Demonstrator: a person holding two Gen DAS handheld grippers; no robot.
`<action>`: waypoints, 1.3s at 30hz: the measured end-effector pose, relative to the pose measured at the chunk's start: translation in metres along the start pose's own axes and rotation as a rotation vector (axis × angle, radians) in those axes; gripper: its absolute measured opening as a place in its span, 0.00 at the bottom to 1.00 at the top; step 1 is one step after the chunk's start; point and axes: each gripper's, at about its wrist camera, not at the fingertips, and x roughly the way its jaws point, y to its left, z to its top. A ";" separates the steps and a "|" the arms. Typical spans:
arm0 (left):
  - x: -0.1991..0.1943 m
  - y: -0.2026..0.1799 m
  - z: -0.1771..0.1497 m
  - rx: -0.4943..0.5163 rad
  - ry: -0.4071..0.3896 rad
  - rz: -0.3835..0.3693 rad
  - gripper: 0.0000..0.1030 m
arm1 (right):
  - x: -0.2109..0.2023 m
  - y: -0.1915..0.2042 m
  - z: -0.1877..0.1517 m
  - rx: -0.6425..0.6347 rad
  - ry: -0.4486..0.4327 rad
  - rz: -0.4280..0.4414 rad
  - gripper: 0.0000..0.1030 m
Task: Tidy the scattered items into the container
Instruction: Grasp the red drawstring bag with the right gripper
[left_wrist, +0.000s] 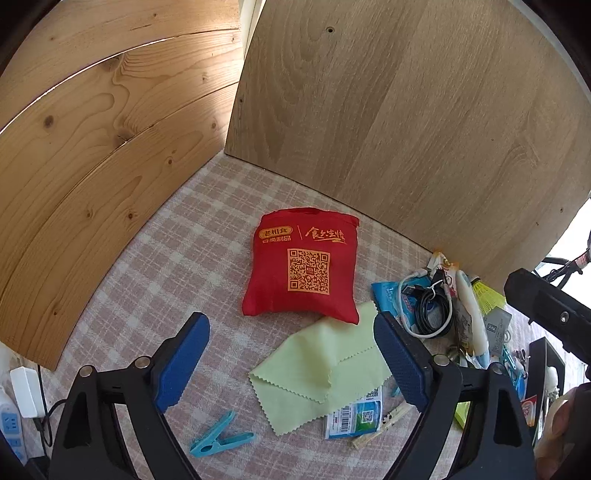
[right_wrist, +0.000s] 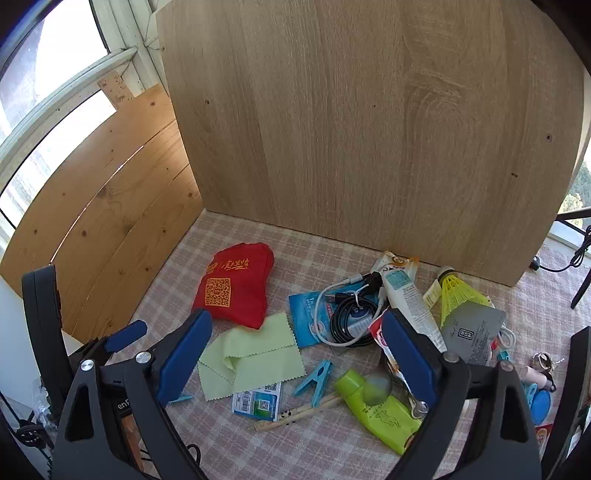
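Wood panels (right_wrist: 369, 129) wall two sides (bare checked cloth (left_wrist: 192, 240) between); left gripper (left_wrist: 291, 369) and right gripper (right_wrist: 295, 363) gape wide, empty.

Under my grippers is a table covered by a pink-and-white checked cloth (right_wrist: 325, 443). A red pouch (right_wrist: 234, 284) lies on it left of centre, touching the pale green wiping cloth (right_wrist: 255, 354) below it. At lower centre sit a blue clothes peg (right_wrist: 314, 378), a barcode card (right_wrist: 258, 400) and a wooden stick (right_wrist: 299, 411). Toward the right lie a blue packet (right_wrist: 304, 314) under coiled cables (right_wrist: 349, 317), a white tube (right_wrist: 412, 304), a yellow shuttlecock (right_wrist: 458, 291), a grey card (right_wrist: 474, 332) and a lime-green tube (right_wrist: 380, 410).
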 end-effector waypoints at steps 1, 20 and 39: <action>0.006 0.001 0.003 -0.002 0.010 0.000 0.85 | 0.010 0.002 0.005 0.005 0.018 0.016 0.86; 0.079 0.003 0.027 -0.055 0.077 -0.072 0.72 | 0.153 0.012 0.034 0.010 0.235 0.075 0.75; 0.057 -0.001 0.009 -0.072 0.049 -0.104 0.55 | 0.161 0.016 0.013 0.080 0.283 0.225 0.41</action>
